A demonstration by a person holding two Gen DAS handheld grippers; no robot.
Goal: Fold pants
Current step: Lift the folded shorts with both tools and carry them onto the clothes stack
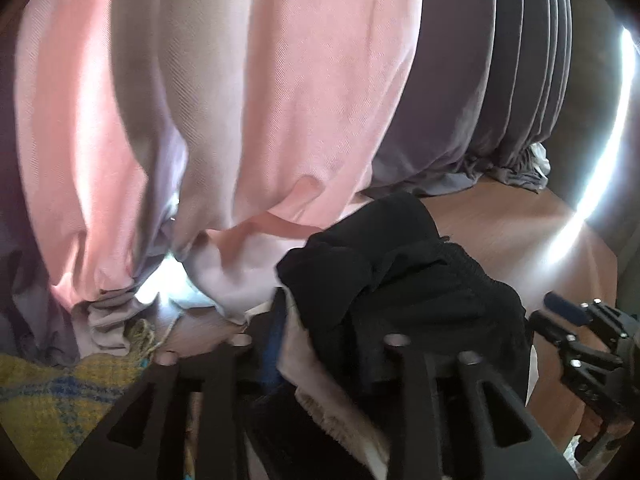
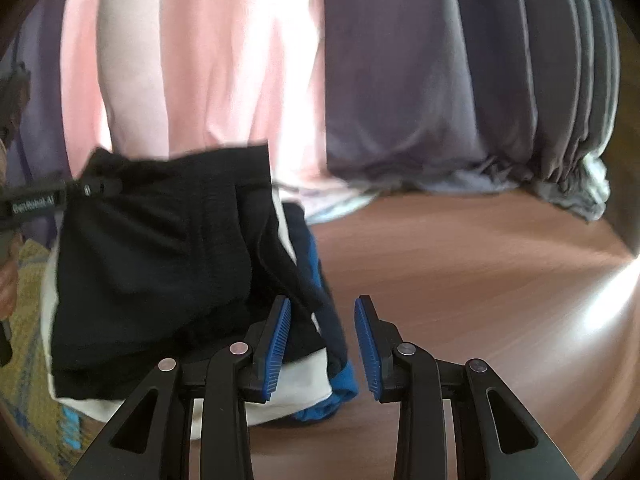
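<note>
Black pants point(image 2: 160, 264) lie bunched on a pile of folded clothes, with white cloth point(image 2: 296, 396) and blue cloth point(image 2: 340, 384) under them. My left gripper point(image 2: 96, 188) reaches in from the left and grips the pants' upper left corner. In the left wrist view the black pants point(image 1: 400, 288) cover my left gripper's point(image 1: 316, 344) fingertips. My right gripper point(image 2: 323, 344) is open and empty, its blue pads point(image 2: 280, 340) just above the pile's right edge. It also shows in the left wrist view point(image 1: 576, 328).
The pile rests on a brown wooden table point(image 2: 480, 300). Pink curtains point(image 2: 192, 60) and grey curtains point(image 2: 460, 80) hang close behind it. A yellow and blue woven cloth point(image 1: 60, 392) lies at the left.
</note>
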